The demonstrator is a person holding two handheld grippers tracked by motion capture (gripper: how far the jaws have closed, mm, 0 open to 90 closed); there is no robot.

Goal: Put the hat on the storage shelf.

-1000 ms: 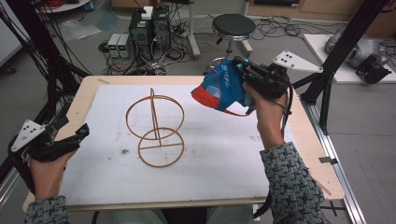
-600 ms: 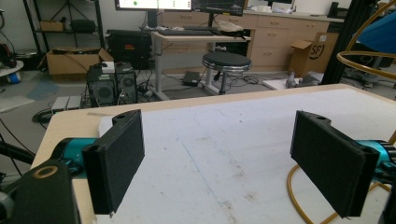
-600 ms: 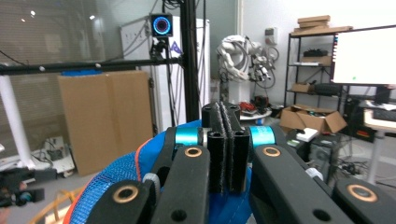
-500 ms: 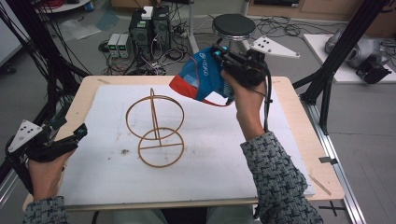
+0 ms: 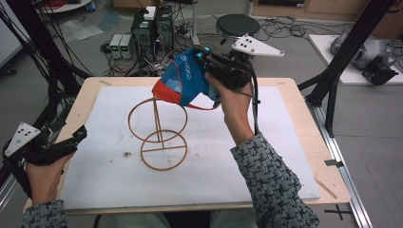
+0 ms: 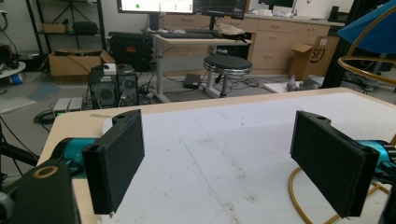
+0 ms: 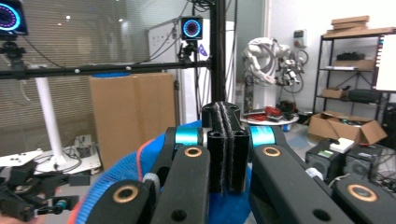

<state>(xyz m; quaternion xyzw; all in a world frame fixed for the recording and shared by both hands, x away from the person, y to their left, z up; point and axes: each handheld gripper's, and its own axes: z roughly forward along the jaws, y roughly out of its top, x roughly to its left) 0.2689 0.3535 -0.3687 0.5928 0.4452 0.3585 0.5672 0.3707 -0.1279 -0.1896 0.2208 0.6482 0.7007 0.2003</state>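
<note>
A blue and red cloth cap hangs in the air over the top ring of a gold wire stand, with my right gripper shut on its far side. In the right gripper view the pads are pressed together, and blue cloth bulges below them. My left gripper rests at the table's left edge, well clear of the stand. Its jaws stand wide open with nothing between them. The left gripper view catches the stand's rings and the cap at the far right.
The stand sits on a white board laid over a wooden table. Behind the table are computer towers and a round stool. Black frame poles rise at both sides.
My right gripper has carried the cap leftward and a little up, from the table's right side to just above the stand's top ring. The left gripper has stayed in place.
</note>
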